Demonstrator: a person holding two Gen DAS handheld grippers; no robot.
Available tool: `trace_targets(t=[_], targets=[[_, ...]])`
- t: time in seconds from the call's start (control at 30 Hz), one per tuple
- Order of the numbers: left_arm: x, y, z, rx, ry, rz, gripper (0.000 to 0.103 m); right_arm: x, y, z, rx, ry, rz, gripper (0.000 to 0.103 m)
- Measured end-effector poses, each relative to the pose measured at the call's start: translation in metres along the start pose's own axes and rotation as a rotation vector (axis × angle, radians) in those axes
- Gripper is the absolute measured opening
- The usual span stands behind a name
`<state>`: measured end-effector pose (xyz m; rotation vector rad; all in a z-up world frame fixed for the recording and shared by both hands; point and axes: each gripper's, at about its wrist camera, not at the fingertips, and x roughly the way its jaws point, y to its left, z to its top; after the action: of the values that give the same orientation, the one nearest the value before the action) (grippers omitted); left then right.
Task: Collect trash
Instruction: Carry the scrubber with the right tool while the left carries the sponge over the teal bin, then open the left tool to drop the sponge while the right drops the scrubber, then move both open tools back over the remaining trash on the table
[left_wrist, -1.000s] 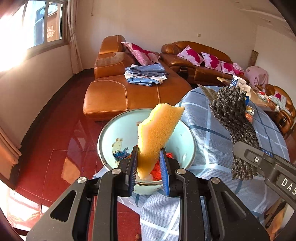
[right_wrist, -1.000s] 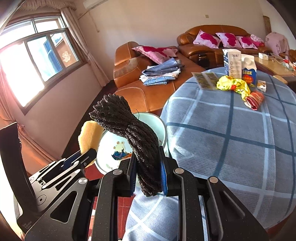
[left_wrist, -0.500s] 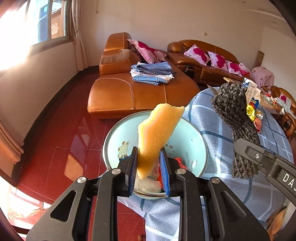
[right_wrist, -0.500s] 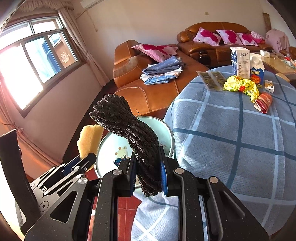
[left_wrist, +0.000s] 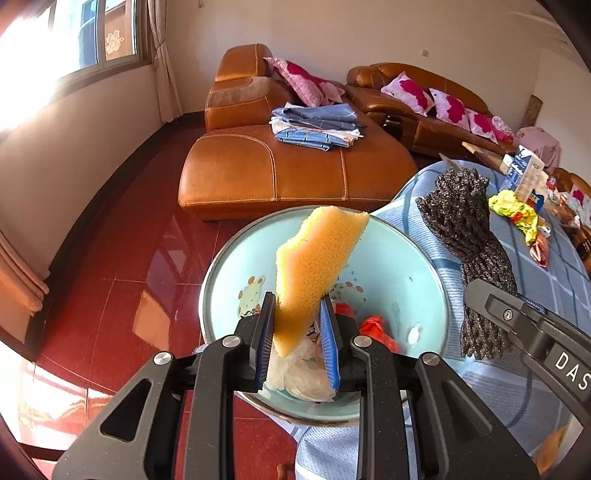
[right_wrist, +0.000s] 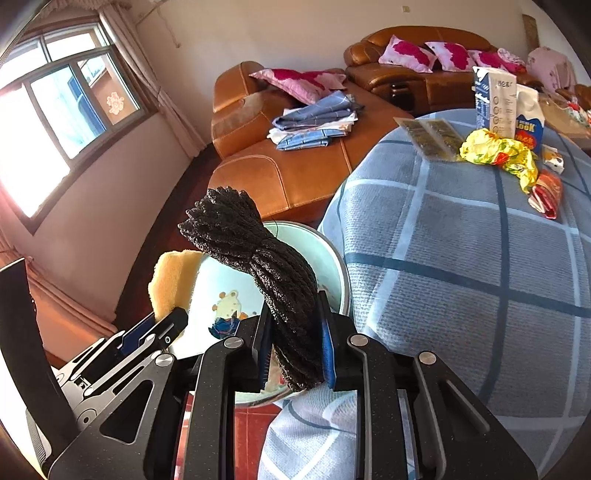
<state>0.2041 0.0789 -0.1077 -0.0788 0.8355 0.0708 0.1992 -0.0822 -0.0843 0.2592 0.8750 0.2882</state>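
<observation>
My left gripper (left_wrist: 297, 343) is shut on a yellow sponge (left_wrist: 314, 269) and holds it over a pale blue basin (left_wrist: 399, 273) at the table's left edge. The basin holds white plastic (left_wrist: 295, 376) and red scraps (left_wrist: 376, 328). My right gripper (right_wrist: 293, 347) is shut on a black rope bundle (right_wrist: 258, 254), just right of the basin (right_wrist: 314, 243). The rope also shows in the left wrist view (left_wrist: 469, 236), and the sponge in the right wrist view (right_wrist: 171, 280).
A table with a blue checked cloth (right_wrist: 461, 266) carries a yellow wrapper (right_wrist: 498, 155), a red wrapper (right_wrist: 546, 192), milk cartons (right_wrist: 495, 99) and flat packets (right_wrist: 432, 138). An orange leather sofa (left_wrist: 280, 166) with folded cloths stands beyond on the red tile floor (left_wrist: 122, 258).
Both grippers have moved forward and closer over the basin, which now fills more of the left wrist view. Both still hold their objects.
</observation>
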Motion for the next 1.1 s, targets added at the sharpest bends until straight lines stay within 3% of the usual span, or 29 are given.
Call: trace_targets(t=[0.27,0.3,0.33,0.37,0.4,0.53,0.9,1.1], targets=[[0.021,0.002,0.001,-0.003,0.04,0.011,0.026,0.021,-0.001,0.001,0.008,0.043,0.001,0.025],[0.024,0.003,0.0,-0.003,0.048,0.014,0.027,0.024,0.0,0.0,0.007,0.053,0.014,0.027],[0.026,0.004,0.001,-0.005,0.054,0.018,0.029,0.028,0.0,0.0,0.008,0.066,0.028,0.037],[0.027,0.005,0.0,-0.006,0.056,0.025,0.042,0.03,-0.001,0.0,0.014,0.069,0.03,0.049],[0.028,0.006,0.0,-0.004,0.053,0.034,0.058,0.03,-0.003,-0.001,0.019,0.063,0.029,0.052],[0.026,0.007,0.002,0.01,0.04,0.06,0.063,0.024,-0.012,0.002,0.039,0.04,0.035,0.052],[0.024,-0.009,0.006,0.005,0.034,0.039,0.083,-0.008,-0.07,0.011,0.152,-0.068,-0.064,0.061],[0.027,-0.033,0.006,0.033,0.043,-0.022,0.086,-0.036,-0.14,0.008,0.286,-0.158,-0.207,0.062]])
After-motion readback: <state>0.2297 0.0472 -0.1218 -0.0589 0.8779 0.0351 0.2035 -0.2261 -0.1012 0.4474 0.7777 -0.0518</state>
